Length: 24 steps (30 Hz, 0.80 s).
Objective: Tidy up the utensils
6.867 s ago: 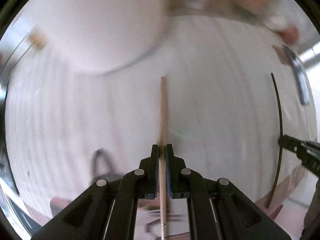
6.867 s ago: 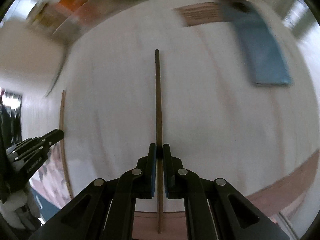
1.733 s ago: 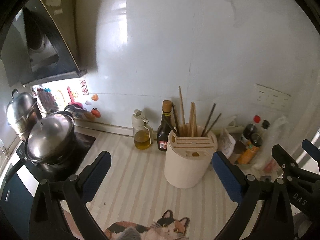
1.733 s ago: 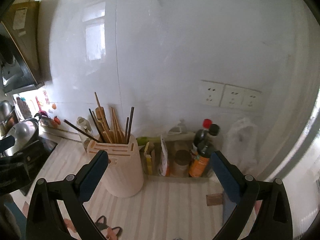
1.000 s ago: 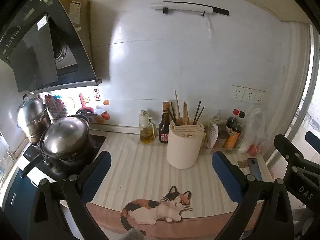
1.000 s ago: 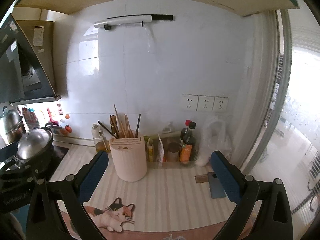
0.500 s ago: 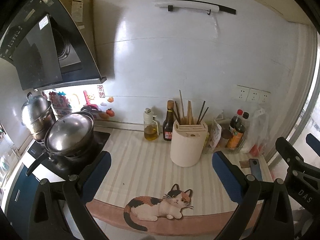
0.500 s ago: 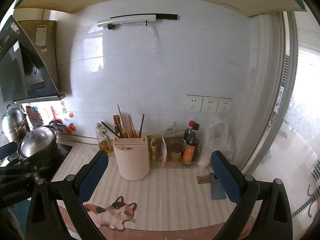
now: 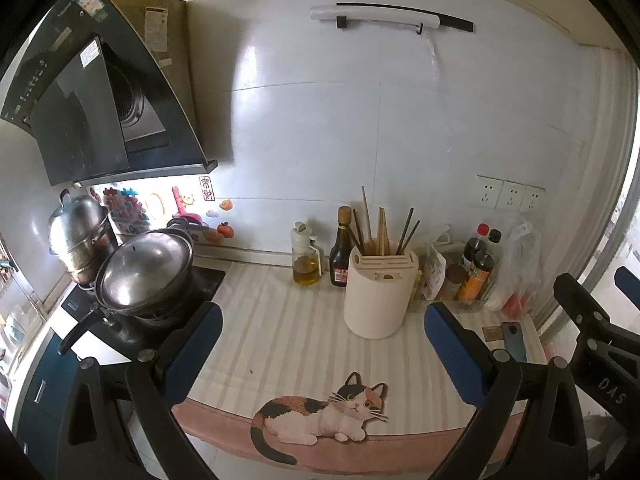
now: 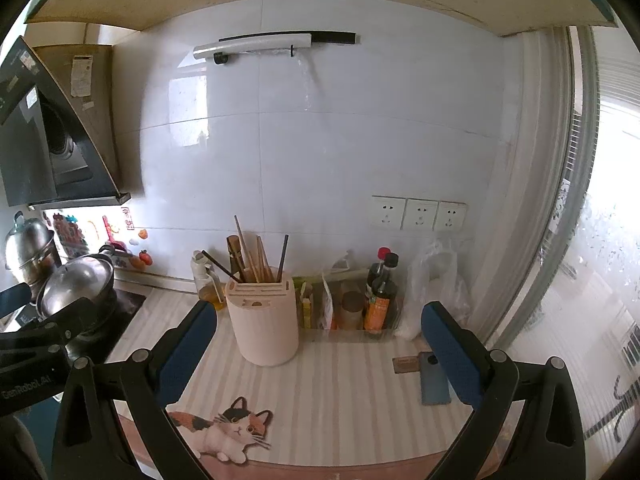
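We count one cream utensil holder [image 9: 378, 294] with roughly seven chopsticks [image 9: 382, 230], two steel pots [image 9: 146, 268] at left, three wall sockets [image 10: 418, 214] at right, one phone [image 10: 434, 382], and one cat mat [image 9: 320, 416].

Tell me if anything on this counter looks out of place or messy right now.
Nothing looks spilled or damaged. The chopsticks stand in the utensil holder, though they splay at different angles and one dark stick leans far left. A phone lies flat near the counter's right edge. Both grippers are open and empty.
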### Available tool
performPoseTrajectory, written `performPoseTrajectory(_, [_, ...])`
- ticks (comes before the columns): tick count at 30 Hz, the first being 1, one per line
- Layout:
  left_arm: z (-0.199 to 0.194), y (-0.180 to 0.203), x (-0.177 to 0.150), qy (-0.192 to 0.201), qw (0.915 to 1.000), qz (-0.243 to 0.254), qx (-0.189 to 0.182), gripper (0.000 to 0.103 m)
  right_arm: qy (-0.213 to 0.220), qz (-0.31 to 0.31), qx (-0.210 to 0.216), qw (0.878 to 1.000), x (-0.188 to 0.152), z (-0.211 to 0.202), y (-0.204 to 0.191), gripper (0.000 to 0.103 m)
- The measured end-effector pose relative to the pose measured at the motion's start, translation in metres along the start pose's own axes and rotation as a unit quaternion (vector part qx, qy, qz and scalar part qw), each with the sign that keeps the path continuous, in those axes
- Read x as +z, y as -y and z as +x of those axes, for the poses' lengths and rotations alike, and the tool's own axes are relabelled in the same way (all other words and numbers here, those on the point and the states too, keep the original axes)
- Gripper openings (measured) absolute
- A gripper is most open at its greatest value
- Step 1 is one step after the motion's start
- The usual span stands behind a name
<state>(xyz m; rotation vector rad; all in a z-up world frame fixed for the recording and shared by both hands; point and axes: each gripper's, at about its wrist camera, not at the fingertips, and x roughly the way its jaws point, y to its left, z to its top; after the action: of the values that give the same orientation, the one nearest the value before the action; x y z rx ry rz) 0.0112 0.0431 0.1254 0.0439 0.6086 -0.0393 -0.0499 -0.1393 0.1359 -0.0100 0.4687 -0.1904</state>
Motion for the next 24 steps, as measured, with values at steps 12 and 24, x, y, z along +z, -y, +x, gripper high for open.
performPoseTrajectory(12, [0.0017,0.0016,-0.0007,-0.005,1.0,0.0,0.003,0.103,-0.007,-0.001,0.004,1.0,-0.0013,0.0047,0.0049,0.103])
performPoseTrajectory(24, [-0.0004,0.0004,-0.0027,-0.005,1.0,-0.002,0.006,0.103,-0.009,-0.001,0.009,1.0,-0.0035,0.007,0.006,0.103])
